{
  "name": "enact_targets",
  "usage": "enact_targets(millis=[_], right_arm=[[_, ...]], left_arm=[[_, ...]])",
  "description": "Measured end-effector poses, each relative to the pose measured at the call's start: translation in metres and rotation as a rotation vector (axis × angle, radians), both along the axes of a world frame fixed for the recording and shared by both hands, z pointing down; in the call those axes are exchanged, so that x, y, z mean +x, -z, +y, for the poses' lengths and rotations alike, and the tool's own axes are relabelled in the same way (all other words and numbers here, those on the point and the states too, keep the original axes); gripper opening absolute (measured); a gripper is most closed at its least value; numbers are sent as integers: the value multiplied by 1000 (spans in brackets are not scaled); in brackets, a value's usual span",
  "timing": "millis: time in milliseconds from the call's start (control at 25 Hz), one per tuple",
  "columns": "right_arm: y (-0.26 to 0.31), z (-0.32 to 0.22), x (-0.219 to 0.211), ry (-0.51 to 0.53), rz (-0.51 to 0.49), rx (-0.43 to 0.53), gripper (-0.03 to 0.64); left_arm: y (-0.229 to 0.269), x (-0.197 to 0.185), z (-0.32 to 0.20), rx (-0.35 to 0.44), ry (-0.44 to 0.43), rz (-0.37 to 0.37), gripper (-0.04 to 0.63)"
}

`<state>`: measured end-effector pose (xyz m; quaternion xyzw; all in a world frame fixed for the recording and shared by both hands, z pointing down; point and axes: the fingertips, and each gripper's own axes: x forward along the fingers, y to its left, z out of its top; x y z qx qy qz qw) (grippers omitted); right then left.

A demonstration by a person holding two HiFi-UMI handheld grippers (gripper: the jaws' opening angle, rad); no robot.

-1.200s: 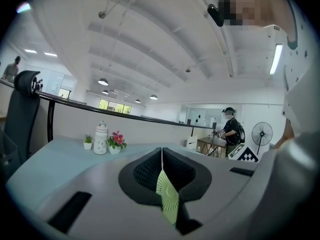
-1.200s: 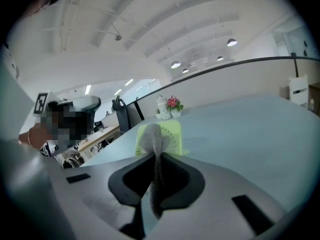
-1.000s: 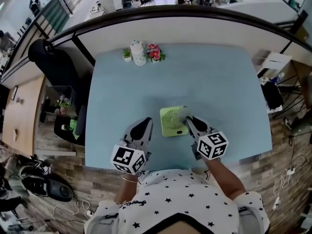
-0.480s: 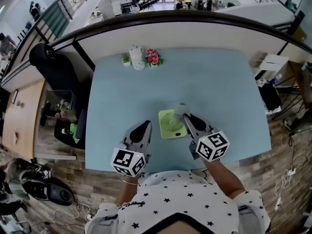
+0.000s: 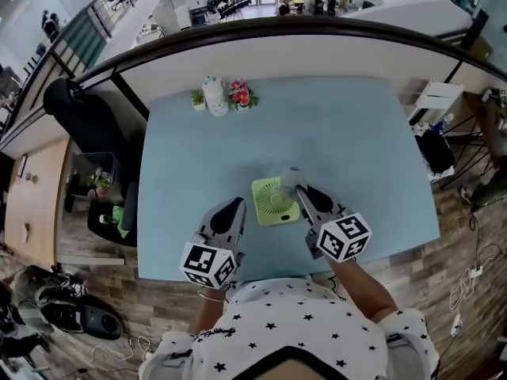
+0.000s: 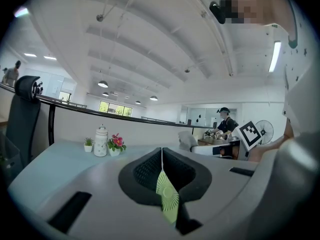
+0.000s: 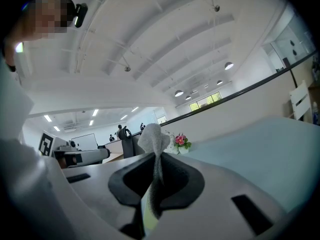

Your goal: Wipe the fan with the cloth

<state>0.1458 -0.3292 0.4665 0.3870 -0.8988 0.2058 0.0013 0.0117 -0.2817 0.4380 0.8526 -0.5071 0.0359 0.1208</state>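
A small light-green fan (image 5: 273,202) lies flat on the pale blue table (image 5: 333,125), near its front edge. My right gripper (image 5: 307,199) is shut on a grey cloth (image 5: 292,177), whose free end rests at the fan's far right corner. In the right gripper view the cloth (image 7: 153,139) sticks up out of the shut jaws of the right gripper (image 7: 157,164). My left gripper (image 5: 230,212) hovers just left of the fan with nothing in it. In the left gripper view the left gripper (image 6: 161,156) has its jaws pressed together, and the fan (image 6: 167,196) shows below them.
At the table's far left stand a white jar (image 5: 214,96), a pot of pink flowers (image 5: 238,94) and a tiny green plant (image 5: 197,98). A black office chair (image 5: 83,109) is beside the table's left edge. A white partition runs behind the table.
The whole scene has slid a little left in the head view. The cloth end has stayed at the fan's far right corner, and the left gripper has kept its place.
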Motion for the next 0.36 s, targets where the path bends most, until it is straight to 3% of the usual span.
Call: enact_targets(millis=[360], right_arm=[[3, -1, 7, -9, -7, 11, 26]], left_arm=[[1, 5, 1, 6, -5, -4, 32]])
